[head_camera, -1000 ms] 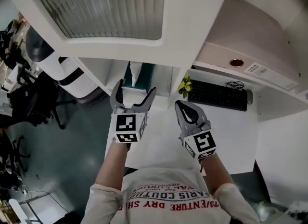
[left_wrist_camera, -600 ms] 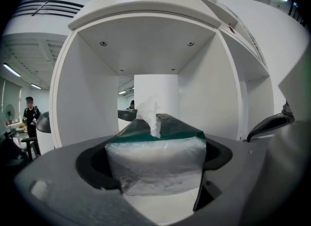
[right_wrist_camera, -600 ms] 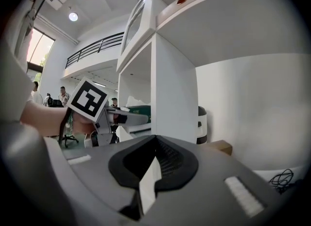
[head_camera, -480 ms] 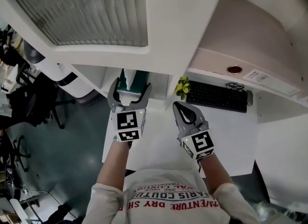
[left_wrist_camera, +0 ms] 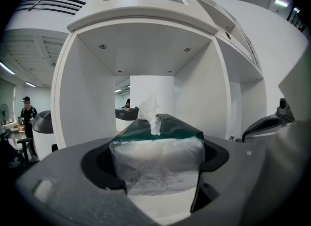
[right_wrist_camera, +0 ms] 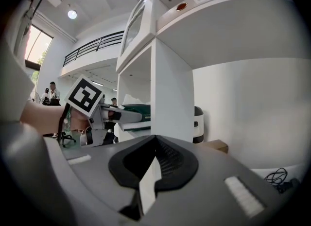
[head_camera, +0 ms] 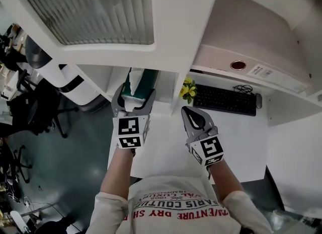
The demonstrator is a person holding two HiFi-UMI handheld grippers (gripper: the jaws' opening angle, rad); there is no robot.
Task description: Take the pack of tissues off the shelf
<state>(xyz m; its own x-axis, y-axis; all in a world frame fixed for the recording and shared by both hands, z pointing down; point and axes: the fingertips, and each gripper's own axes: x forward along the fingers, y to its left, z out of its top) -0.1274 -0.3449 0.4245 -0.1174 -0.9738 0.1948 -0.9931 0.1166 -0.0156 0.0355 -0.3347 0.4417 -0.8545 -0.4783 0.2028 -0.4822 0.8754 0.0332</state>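
The pack of tissues (head_camera: 141, 81) has a dark green top and clear wrap, with one tissue sticking up. It stands in the open compartment of the white shelf (head_camera: 169, 88). My left gripper (head_camera: 134, 97) reaches into that compartment with its jaws closing. The pack (left_wrist_camera: 158, 164) fills the gap between them, its sides right at the pads, unsqueezed. My right gripper (head_camera: 187, 113) hovers shut over the white desk (head_camera: 166, 150), to the right of the shelf post. The right gripper view shows the shut jaws (right_wrist_camera: 154, 161), and the left gripper (right_wrist_camera: 97, 117) at the pack (right_wrist_camera: 137, 109).
A black keyboard (head_camera: 224, 100) lies on the desk under the upper shelf, with a small yellow flower (head_camera: 187, 90) at its left and coiled cables (head_camera: 245, 88) behind. Office chairs (head_camera: 35, 108) stand on the floor at the left. People stand in the distance.
My left gripper has moved forward into the shelf compartment, so the pack now sits between its jaws, which have narrowed. The right gripper has barely moved.
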